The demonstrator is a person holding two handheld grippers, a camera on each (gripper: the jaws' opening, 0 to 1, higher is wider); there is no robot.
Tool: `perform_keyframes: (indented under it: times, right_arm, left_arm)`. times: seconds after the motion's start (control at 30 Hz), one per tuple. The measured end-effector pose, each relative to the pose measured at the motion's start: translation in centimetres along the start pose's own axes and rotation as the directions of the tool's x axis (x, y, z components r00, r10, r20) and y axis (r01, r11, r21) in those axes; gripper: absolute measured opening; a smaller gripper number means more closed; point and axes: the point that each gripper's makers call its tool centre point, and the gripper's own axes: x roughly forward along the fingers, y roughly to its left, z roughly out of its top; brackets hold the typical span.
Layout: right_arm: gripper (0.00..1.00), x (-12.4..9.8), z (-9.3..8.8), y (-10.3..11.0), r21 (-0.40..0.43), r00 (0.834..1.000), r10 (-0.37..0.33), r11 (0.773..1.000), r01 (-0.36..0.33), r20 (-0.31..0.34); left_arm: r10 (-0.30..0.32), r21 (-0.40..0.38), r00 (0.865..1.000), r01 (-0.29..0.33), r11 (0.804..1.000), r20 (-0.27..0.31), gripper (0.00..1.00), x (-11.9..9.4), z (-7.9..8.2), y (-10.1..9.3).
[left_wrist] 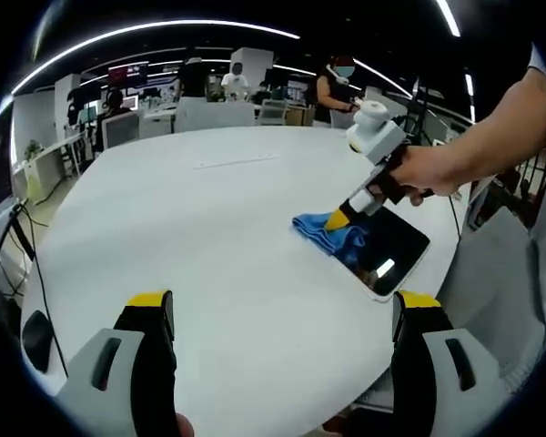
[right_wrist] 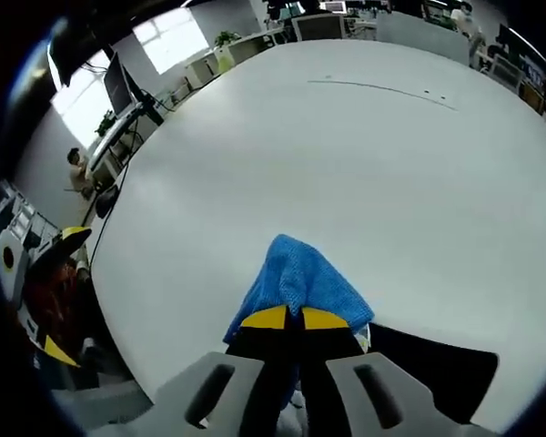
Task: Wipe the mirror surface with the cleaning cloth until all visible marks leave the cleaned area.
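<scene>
While the left gripper (left_wrist: 278, 314) hovers with jaws released, a hand (left_wrist: 434, 169) tilts the right gripper (right_wrist: 298, 318) down, clenching the blue cloth (right_wrist: 296, 278) against the mirror (left_wrist: 391, 250) near the tabletop (left_wrist: 218, 237) edge.

Left gripper view looks across the white table (left_wrist: 209, 237) from its near edge, well back; right gripper view sits close, looking down onto the same tabletop; both catch the blue cloth (right_wrist: 296, 278).

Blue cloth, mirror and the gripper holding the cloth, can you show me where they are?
blue cloth (right_wrist: 296, 278): right gripper view, on its bunched-up middle.
mirror (left_wrist: 393, 248): left gripper view, on its dark glass beside the cloth.
right gripper (right_wrist: 297, 318): right gripper view, between its yellow-tipped fingers, shut on the cloth.
</scene>
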Motion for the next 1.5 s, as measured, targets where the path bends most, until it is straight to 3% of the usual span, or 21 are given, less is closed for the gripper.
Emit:
perform_keyframes:
  times: [0.33, 0.7, 1.5]
  right_arm:
    - [0.0, -0.2, -0.2, -0.1, -0.028, 1.0, 0.015, 1.0, -0.015, 0.01]
    - [0.0, -0.6, -0.7, -0.9, 0.013, 0.997, 0.032, 0.999, -0.032, 0.065]
    - [0.0, -2.0, -1.9, -3.3, 0.004, 0.999, 0.006, 1.0, -0.006, 0.04]
  left_arm:
    - [-0.005, 0.01, 1.0, 0.005, 1.0, -0.006, 0.99, 0.1, 0.1, -0.1]
    - [-0.013, 0.029, 1.0, 0.014, 0.999, -0.01, 0.99, 0.1, 0.5, -0.8]
    - [-0.01, 0.041, 1.0, 0.009, 0.999, 0.005, 0.99, -0.1, 1.4, -1.8]
